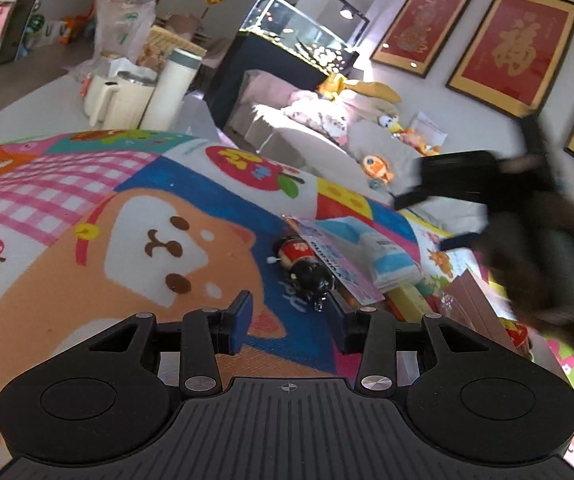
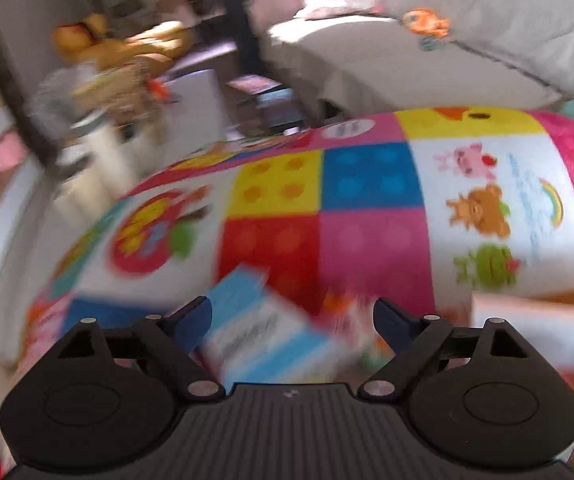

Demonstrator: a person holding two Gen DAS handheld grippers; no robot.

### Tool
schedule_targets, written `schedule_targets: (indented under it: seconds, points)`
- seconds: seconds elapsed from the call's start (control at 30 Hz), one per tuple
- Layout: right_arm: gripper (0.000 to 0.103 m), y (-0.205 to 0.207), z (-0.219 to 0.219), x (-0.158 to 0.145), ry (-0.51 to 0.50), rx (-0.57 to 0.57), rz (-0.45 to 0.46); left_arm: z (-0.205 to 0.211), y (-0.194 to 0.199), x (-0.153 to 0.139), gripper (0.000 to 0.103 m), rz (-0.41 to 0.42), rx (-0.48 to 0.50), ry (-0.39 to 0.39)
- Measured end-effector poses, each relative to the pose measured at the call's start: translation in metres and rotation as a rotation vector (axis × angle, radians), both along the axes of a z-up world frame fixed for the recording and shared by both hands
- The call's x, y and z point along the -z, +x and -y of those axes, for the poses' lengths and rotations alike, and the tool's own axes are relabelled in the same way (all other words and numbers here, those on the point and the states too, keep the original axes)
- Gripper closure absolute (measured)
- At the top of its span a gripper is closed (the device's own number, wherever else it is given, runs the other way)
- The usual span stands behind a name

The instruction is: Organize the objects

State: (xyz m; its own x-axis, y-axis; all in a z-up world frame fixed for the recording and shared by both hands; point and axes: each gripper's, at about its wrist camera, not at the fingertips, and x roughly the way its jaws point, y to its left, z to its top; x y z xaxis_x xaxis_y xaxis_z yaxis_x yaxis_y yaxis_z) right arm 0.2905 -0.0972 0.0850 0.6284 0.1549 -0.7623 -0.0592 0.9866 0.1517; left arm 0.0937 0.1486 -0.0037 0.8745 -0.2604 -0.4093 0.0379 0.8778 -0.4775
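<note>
Here a bright cartoon play mat [image 1: 135,216] covers the surface, with a sofa [image 1: 327,140] and red framed pictures [image 1: 515,44] behind, both the left gripper [image 1: 291,320] and right gripper [image 2: 293,322] hang released, empty, over a blue-and-white box [image 1: 387,252] beside a small doll [image 1: 307,264].

1 doll [image 1: 305,266], 1 blue-white box [image 1: 383,254], 1 play mat [image 1: 87,208], 3 framed pics [image 1: 515,44], 1 white flask [image 1: 173,88]

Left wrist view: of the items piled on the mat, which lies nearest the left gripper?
The black and red toy figure, lying on its side just ahead of the left gripper. The blue and white striped box lies beyond it.
</note>
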Motion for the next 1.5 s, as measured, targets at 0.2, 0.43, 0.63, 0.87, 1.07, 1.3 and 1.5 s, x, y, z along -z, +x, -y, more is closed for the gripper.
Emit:
schedule_targets:
  seconds: [0.2, 0.43, 0.63, 0.87, 1.07, 1.3, 1.5]
  points:
    - [0.061, 0.039, -0.01, 0.048, -0.053, 0.023, -0.134, -0.01, 0.003, 0.005, 0.059, -0.028, -0.026, -0.082]
    - [0.076, -0.048, -0.018, 0.044, -0.002, -0.266, -0.244, -0.021, 0.006, 0.01, 0.059, -0.08, -0.053, -0.165]
    - [0.075, -0.144, -0.006, 0.021, 0.081, -0.467, -0.245, -0.012, 0.008, 0.009, 0.059, -0.077, 0.038, -0.145]
    - [0.045, -0.217, 0.039, -0.026, -0.067, -0.4, 0.079, 0.014, 0.008, 0.003, 0.059, -0.093, 0.186, -0.071]
    - [0.043, -0.205, 0.066, -0.036, -0.101, -0.298, 0.145, 0.049, -0.018, -0.062, 0.059, 0.085, 0.268, 0.197]
    - [0.043, -0.101, 0.022, -0.016, -0.175, -0.236, 0.101, 0.098, -0.001, -0.053, 0.058, -0.054, 0.332, 0.465]
    - [0.043, -0.029, -0.009, 0.034, -0.295, -0.173, -0.06, 0.094, 0.003, -0.041, 0.057, -0.095, 0.373, 0.409]
